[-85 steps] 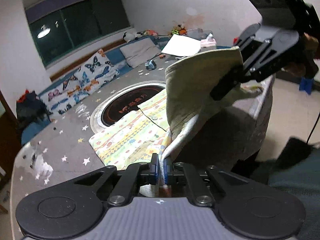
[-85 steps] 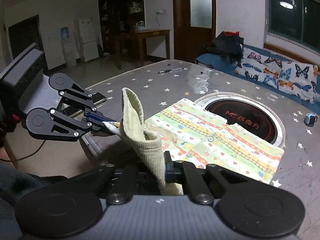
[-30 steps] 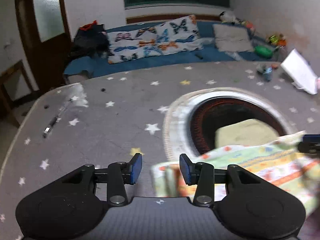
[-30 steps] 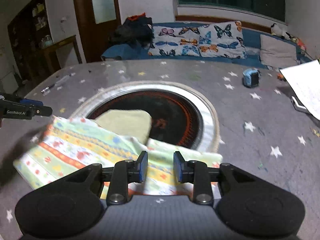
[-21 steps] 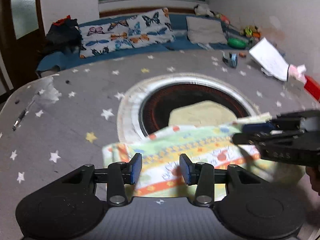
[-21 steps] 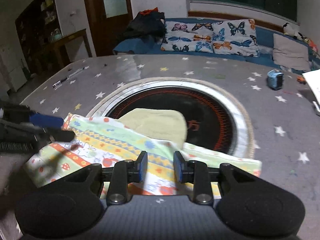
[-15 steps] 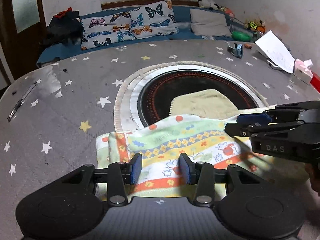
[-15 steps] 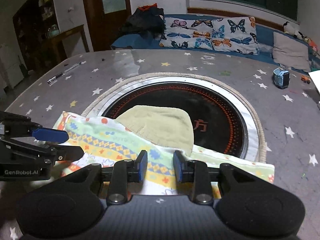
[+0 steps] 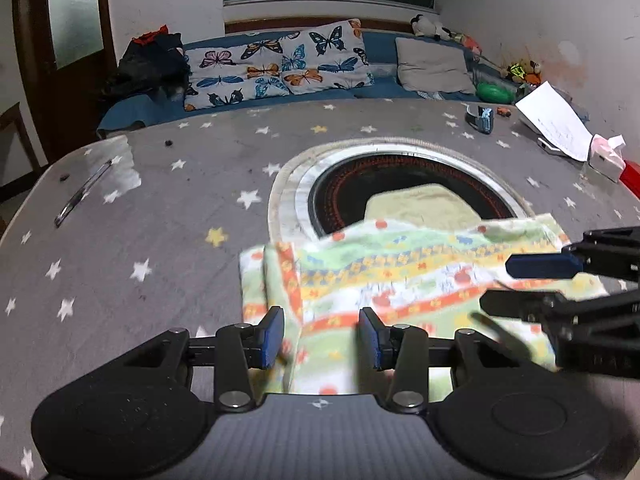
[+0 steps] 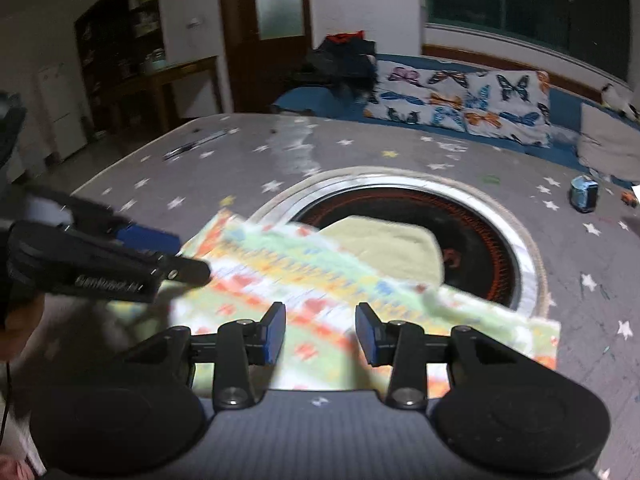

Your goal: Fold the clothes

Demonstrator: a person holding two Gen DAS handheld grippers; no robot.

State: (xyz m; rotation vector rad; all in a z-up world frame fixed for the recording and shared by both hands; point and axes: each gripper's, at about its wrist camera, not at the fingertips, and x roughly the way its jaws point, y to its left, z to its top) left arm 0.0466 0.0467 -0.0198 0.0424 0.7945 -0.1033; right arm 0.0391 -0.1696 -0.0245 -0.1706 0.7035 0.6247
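Note:
A patterned child's garment [image 9: 400,276] in green, yellow and orange lies flat on the grey star-print table [image 9: 152,216], its far edge over the round black hob. A plain cream flap [image 9: 420,208] of it lies on the hob. My left gripper [image 9: 322,334] is open and empty over the garment's left near corner. My right gripper [image 10: 320,334] is open and empty over the garment [image 10: 320,280]. Each gripper shows in the other's view: the right one [image 9: 532,284] at the garment's right side, the left one [image 10: 172,256] at its left edge.
The round black hob [image 9: 400,188] with a metal rim is set in the table's middle. A pen [image 9: 80,196] lies far left. A small blue object [image 9: 482,118], a white paper [image 9: 556,128] and a tissue box [image 9: 606,156] sit far right. A sofa with butterfly cushions [image 9: 280,68] stands behind.
Both grippers let go of the cream flap, which now lies on the hob. Both have opened and swung round over the garment's near edge; in the last half second they dropped closer.

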